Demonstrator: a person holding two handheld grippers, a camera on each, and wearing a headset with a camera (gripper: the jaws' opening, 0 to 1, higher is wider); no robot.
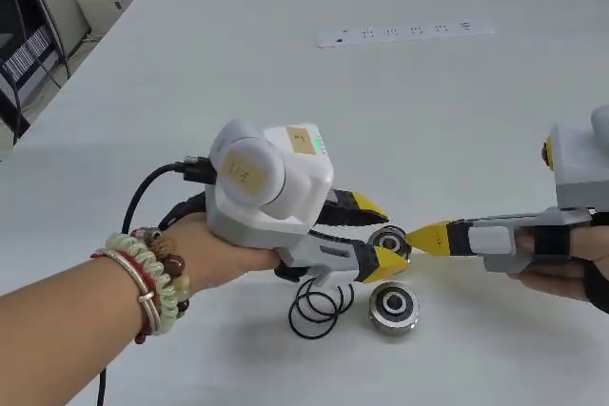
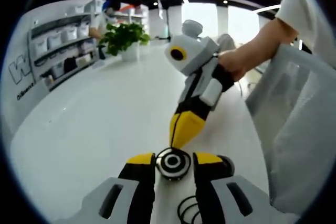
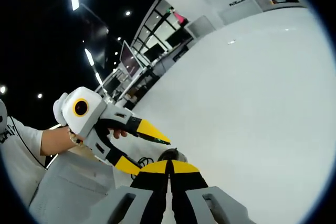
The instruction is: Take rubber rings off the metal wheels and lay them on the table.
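My left gripper [image 1: 384, 236] is shut on a metal wheel [image 1: 391, 243], held just above the white table [image 1: 285, 73]; its yellow-tipped jaws clamp the wheel [image 2: 174, 162] from both sides. My right gripper [image 1: 420, 238] comes in from the right, jaws shut, its tips touching that wheel's rim. I cannot tell whether a rubber ring is pinched there. In the right gripper view the shut gripper [image 3: 169, 167] meets the wheel [image 3: 174, 156]. A second metal wheel [image 1: 393, 308] lies on the table below. Loose black rubber rings [image 1: 319, 303] lie to its left.
A white power strip [image 1: 404, 33] lies far back on the table. A black cable [image 1: 143, 199] runs from the left gripper toward the near edge. Shelves and a potted plant [image 2: 123, 36] stand beyond the table's far end.
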